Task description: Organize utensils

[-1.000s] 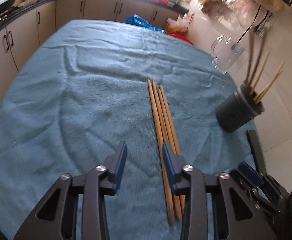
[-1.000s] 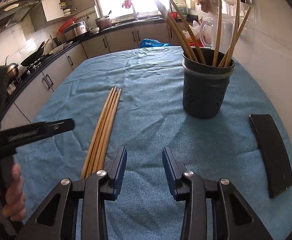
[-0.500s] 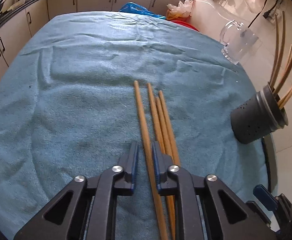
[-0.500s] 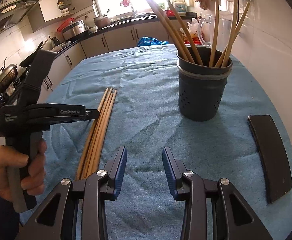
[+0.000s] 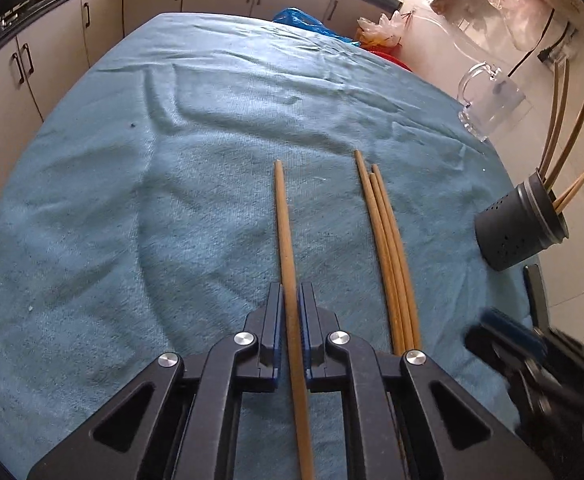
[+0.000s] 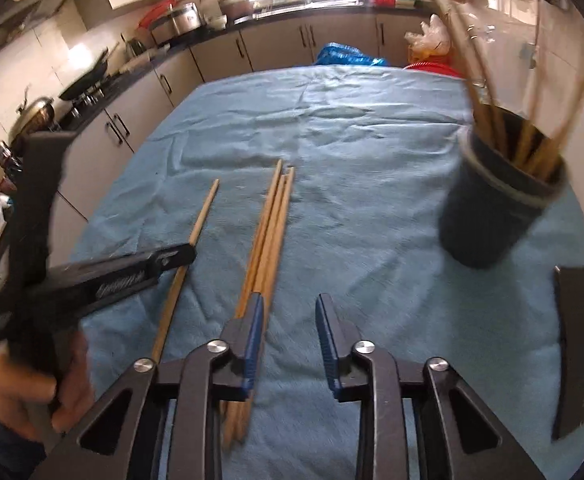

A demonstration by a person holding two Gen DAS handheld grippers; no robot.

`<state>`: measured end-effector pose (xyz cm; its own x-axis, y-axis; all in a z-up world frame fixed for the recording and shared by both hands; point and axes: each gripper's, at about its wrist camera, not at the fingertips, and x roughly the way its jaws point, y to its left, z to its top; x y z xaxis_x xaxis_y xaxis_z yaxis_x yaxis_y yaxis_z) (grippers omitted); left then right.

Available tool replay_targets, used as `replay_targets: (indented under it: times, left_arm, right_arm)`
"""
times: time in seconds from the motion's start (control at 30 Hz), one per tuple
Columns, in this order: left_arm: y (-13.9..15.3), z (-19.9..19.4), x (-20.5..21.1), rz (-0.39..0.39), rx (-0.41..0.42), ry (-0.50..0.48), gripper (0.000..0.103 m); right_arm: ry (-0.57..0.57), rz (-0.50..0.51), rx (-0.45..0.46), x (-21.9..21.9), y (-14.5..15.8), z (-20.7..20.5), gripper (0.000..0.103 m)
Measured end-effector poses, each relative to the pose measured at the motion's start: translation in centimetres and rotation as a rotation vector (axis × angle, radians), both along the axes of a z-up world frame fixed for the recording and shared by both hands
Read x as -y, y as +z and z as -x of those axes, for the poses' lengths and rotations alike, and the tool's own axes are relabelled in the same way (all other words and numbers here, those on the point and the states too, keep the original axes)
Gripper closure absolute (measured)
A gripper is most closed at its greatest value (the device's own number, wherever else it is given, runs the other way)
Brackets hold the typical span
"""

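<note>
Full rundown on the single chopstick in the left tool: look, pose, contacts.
The single chopstick is a long, slim, light-brown stick, wood or bamboo by its look. It runs lengthwise between the fingers of the left tool, which is shut on it, its far end pointing away across the blue towel. It sits apart, left of the three chopsticks bunched on the towel. Whether it is lifted off the towel cannot be told.

Black angular left gripper (image 5: 290, 320) and right gripper (image 6: 289, 344), blue-padded jaws, silver round screws, white lettering on one arm, bare-skinned hand (image 6: 31, 396)
</note>
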<state>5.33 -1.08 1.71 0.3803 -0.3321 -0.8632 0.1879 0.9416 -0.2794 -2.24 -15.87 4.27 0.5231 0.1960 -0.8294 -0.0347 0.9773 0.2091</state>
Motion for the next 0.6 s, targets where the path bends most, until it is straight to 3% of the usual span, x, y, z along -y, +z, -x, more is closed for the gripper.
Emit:
replay_targets:
  times: [0.27, 0.6]
  left_arm:
    - [-0.1, -0.5, -0.5, 0.031, -0.007, -0.008, 0.094]
    - [-0.2, -0.7, -0.7, 0.048, -0.004, -0.018, 0.094]
  right_arm:
    - [-0.014, -0.042, -0.111, -1.0, -2.2, -6.0, 0.093]
    - [-0.026, -0.001, -0.152, -1.4, -3.1, -8.9, 0.096]
